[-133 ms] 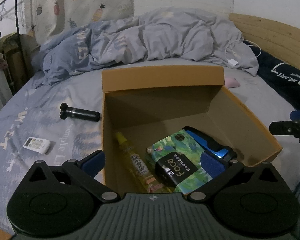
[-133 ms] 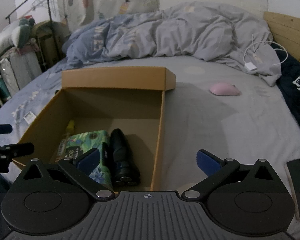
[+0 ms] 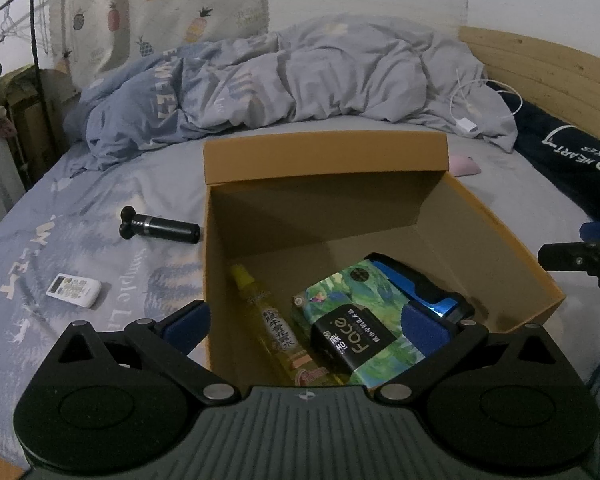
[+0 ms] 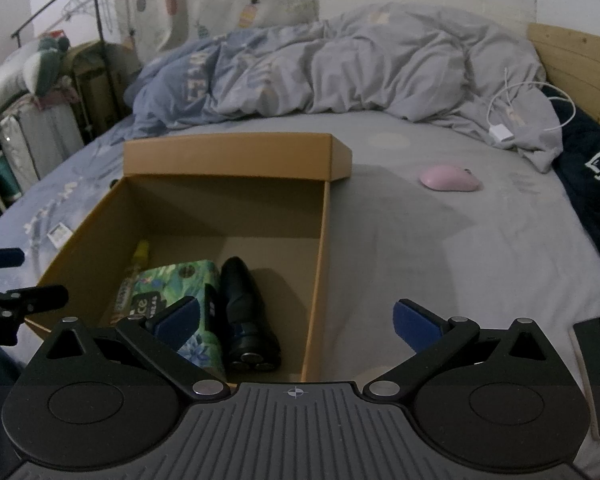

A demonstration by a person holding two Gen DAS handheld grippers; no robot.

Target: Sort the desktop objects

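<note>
An open brown cardboard box (image 3: 496,236) (image 4: 318,264) sits on the bed. Inside lie a yellow bottle (image 3: 268,324) (image 4: 140,254), a green leafy tissue pack (image 3: 352,316) (image 4: 176,280) and a dark blue electric shaver (image 3: 424,294) (image 4: 246,316). My left gripper (image 3: 306,322) hangs open over the box's near left corner, holding nothing. My right gripper (image 4: 296,316) is open above the box's right wall, also empty. On the sheet outside lie a black cylinder (image 3: 160,230), a white remote (image 3: 74,290) and a pink mouse (image 4: 450,178) (image 3: 466,166).
A crumpled grey duvet (image 3: 300,84) fills the far side of the bed. A white charger with cable (image 4: 502,134) and a dark pillow (image 3: 572,160) lie at the right by the wooden headboard. A dark flat object (image 4: 598,372) sits at the near right edge.
</note>
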